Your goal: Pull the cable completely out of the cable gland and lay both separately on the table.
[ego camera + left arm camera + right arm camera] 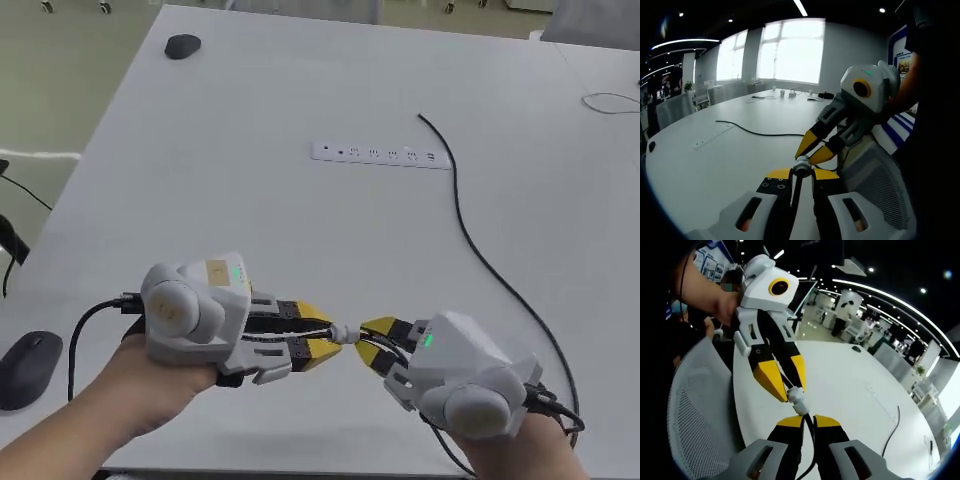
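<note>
Left hand (150, 385) sits level, nearer us than the power strip (380, 155), pointing the left gripper (325, 340) to the right. Its fingers are clamped on the grey cable gland (346, 334), held up off the table (250, 200). The right gripper (368, 340) faces it nose to nose, fingers pinched tight on the cable (813, 440) right beside the gland. The right hand (520, 455) is angled in, also on the near side of that strip.

Soft, even light in the head view — gripper views bend at edges, windows (790, 50) glare white.
</note>
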Available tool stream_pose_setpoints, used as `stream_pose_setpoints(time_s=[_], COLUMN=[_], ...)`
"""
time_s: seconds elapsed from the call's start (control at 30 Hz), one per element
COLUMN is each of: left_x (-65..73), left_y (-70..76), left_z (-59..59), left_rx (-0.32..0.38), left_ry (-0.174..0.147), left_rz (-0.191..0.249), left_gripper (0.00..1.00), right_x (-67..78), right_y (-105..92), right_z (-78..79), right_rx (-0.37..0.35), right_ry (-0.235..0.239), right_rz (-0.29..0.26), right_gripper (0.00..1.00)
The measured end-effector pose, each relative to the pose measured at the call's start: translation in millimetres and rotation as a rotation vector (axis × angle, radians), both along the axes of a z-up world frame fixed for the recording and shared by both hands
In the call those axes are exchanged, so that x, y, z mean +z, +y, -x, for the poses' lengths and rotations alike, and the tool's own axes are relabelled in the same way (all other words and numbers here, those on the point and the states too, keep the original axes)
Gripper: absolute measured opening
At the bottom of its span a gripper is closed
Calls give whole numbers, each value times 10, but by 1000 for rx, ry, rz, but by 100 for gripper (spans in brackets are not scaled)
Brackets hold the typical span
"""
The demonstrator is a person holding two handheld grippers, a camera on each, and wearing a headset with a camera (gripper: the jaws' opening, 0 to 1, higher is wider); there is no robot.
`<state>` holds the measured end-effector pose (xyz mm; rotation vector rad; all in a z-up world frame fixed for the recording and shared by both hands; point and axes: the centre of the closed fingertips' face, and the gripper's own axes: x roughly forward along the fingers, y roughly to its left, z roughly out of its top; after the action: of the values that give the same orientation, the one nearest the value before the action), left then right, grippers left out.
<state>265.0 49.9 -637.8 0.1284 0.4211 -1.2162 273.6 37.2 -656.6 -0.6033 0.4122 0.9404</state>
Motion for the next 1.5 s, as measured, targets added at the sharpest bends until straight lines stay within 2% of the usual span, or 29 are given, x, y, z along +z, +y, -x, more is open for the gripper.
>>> stream_pose_setpoints(time_s=[0.3,0.47,0.73,1.07,1.5], left_x=[18,30,77,91,88], left_y=[-18,-19,10,31,30], left_z=[-11,-19,-53,-88,-95], left_rx=[5,7,20,23,20], left_ry=[-2,-6,-10,-11,-16], left_rz=[14,17,34,46,46], left_gripper=[15,15,15,15,15], right_x=[5,-12,-54,-173,-389], right_y=[-23,-38,-171,-372,-634], right_z=[-14,-22,-96,-182,-235], right_rx=[-25,-45,-119,-235,-407], right_ry=[8,28,73,151,300], right_rz=[-17,-30,-67,-136,-233], right_gripper=[1,0,0,0,0])
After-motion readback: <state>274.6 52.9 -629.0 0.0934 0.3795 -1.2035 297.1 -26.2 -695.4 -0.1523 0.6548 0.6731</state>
